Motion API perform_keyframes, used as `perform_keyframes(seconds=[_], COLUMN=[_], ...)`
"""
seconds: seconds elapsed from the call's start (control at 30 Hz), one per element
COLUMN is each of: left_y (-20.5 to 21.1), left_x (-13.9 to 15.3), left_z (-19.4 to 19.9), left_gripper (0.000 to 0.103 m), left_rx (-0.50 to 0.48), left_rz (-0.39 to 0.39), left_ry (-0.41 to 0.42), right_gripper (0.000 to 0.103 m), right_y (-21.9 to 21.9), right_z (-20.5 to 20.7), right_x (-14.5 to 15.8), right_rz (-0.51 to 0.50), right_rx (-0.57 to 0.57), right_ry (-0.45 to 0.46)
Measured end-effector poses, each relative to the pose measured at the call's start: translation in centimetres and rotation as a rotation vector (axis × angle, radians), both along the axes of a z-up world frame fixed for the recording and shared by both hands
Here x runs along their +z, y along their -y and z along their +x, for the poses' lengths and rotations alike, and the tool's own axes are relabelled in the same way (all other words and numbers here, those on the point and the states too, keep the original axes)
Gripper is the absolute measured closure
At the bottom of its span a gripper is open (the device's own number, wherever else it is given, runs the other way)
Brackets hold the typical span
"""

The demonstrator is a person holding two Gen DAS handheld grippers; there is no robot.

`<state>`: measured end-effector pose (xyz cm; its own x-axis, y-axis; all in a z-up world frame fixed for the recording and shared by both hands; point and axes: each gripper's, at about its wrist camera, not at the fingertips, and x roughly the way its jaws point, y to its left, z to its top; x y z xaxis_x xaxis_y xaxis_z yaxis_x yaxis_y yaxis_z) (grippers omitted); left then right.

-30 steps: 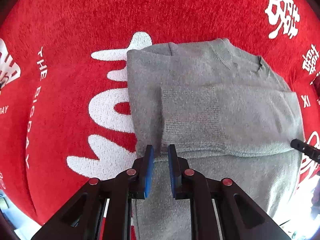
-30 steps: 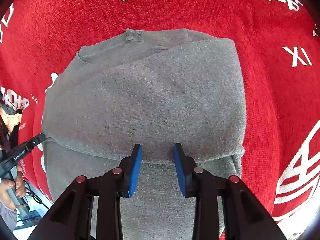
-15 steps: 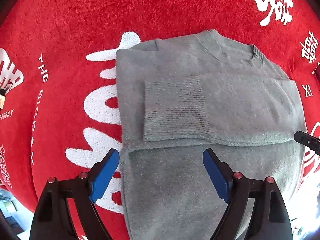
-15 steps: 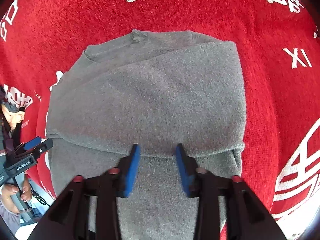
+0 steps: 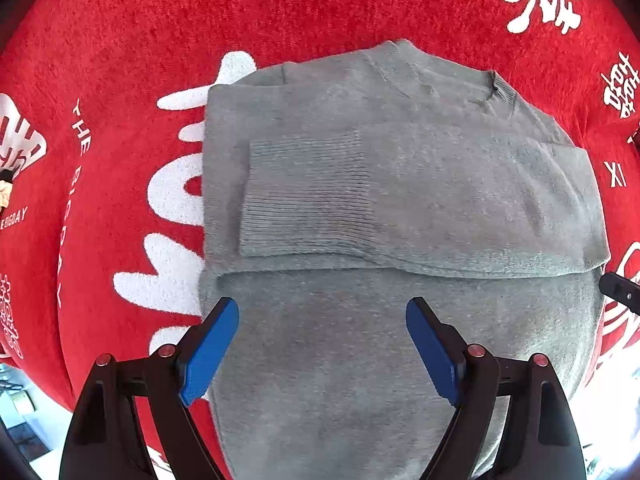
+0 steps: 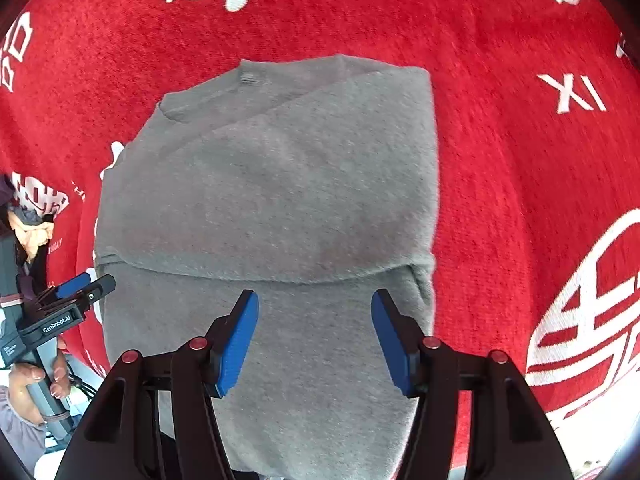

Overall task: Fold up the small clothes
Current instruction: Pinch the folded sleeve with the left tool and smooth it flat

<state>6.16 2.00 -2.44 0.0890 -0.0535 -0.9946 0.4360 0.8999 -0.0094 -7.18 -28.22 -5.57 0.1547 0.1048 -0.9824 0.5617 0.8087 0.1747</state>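
left gripper (image 5: 322,320) and right gripper (image 6: 314,312) now spread wide, sweater (image 5: 400,200) released.

The sweater (image 5: 400,200) is plain heather grey all over, with a finely ribbed cuff (image 5: 304,196) in the same grey on the folded sleeve and a ribbed neckband at its far edge. It lies on a bright red plush cloth (image 5: 280,8) printed with white lettering, white Chinese characters and a white "XI" to the right. Both the left gripper (image 5: 322,344) and the right gripper (image 6: 314,340) are black, with blue pads (image 6: 236,340) and small red rivets.
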Motion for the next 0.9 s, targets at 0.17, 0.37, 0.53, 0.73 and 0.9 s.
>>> perform_keyframes(seconds=[0.17, 0.37, 0.53, 0.73, 0.9], left_y=[1.3, 2.5, 2.4, 0.2, -2.4], left_x=[0.2, 1.0, 1.6, 0.9, 0.6], left_z=[-0.6, -2.1, -4.2, -7.1, -9.0], left_gripper=[0.017, 0.017, 0.017, 0.017, 0.017], left_rx=[-0.004, 0.011, 0.040, 0.088, 0.097], left_rz=[0.013, 0.021, 0.003, -0.003, -0.018], left_ry=[-0.005, -0.014, -0.027, -0.065, -0.080], right_gripper=[0.040, 0.038, 0.038, 0.038, 0.038], right_y=[0.9, 1.1, 1.0, 0.3, -1.5], right_z=[-0.9, -1.8, -2.6, -4.4, -6.4], right_x=[0.1, 0.3, 0.2, -0.4, -0.6], right_rz=[0.015, 0.047, 0.073, 0.125, 0.166], right_rx=[-0.009, 0.005, 0.033, 0.033, 0.027], right_ry=[-0.003, -0.009, -0.019, -0.021, 0.005])
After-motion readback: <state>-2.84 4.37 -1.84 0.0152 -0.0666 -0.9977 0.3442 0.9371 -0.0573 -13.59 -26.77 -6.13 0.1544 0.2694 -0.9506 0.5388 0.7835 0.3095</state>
